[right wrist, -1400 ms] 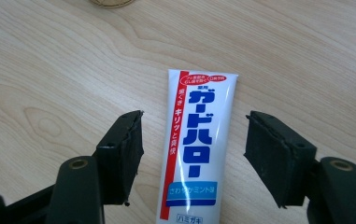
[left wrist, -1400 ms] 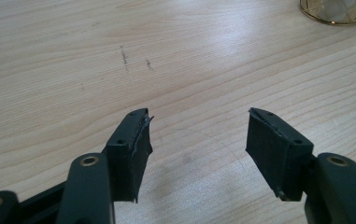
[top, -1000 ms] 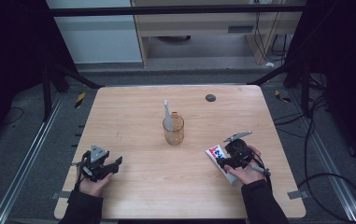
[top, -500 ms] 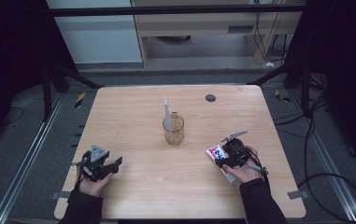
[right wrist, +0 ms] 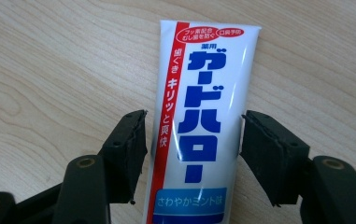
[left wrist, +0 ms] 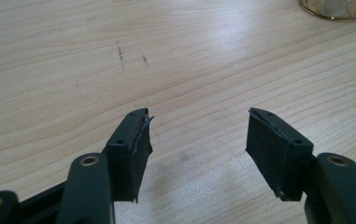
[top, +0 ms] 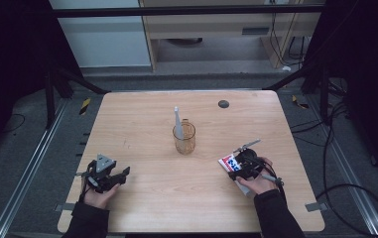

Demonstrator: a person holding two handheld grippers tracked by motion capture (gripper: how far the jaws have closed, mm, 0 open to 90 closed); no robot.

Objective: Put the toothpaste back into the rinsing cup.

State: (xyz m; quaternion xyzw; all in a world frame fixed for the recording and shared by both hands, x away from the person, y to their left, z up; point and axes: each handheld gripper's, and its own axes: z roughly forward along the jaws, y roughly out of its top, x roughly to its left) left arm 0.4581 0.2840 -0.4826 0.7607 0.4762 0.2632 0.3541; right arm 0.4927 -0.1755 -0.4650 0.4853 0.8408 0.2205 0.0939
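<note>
Straddling the toothpaste tube (right wrist: 199, 116), my right gripper (right wrist: 192, 140) has its two black jaws standing one on each side of it, wide apart. A thin strip of wood shows between each pad and the tube's edge, so I am not pressing on it (the pads (right wrist: 133, 140) stand just beside the tube, not quite on it). The tube lies flat on the wooden table (right wrist: 49, 70), white with a red stripe down one side and large blue lettering, its crimped flat end pointing away from me. From above, the tube (top: 230, 163) pokes out from under the right gripper (top: 241, 166) toward the middle of the table, near the right front part of the board.

My left gripper (left wrist: 196, 135) sits low over bare wood near the front left, its jaws also wide apart and holding nothing. From above I see it (top: 108, 177) in my left hand (top: 97, 196), well apart from everything else.

Between my two hands, farther toward the middle, stands a clear amber glass cup (top: 184, 139), upright, with a pale slim thing (top: 177, 121) leaning in it; I cannot tell what that is. A small dark round spot (top: 223, 103) sits near the far edge.
</note>
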